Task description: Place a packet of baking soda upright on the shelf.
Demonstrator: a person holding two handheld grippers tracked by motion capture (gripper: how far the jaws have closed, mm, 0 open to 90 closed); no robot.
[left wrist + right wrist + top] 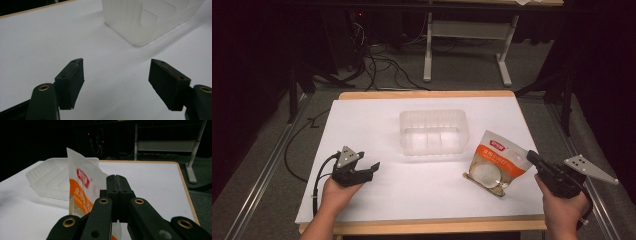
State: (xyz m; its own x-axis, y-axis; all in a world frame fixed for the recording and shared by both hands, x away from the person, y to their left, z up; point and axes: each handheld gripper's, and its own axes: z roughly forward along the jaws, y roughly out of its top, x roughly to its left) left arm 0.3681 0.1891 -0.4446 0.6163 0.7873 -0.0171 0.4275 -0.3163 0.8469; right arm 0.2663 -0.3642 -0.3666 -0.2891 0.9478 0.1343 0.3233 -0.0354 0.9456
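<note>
pouch (82, 192) bottom cut off, fingers hide edge

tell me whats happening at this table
A person holds a gripper in each hand over a white table. The right gripper is shut on the edge of an orange-and-white pouch, lifting that side while the other end rests on the table. The left gripper hovers open and empty at the near left. A clear tub sits empty mid-table, just beyond the pouch.

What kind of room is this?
Probably a lab or workshop set up for recording. A white table stands in a dark room, loose cables lie on the floor, and a metal-legged workbench stands behind it.
</note>
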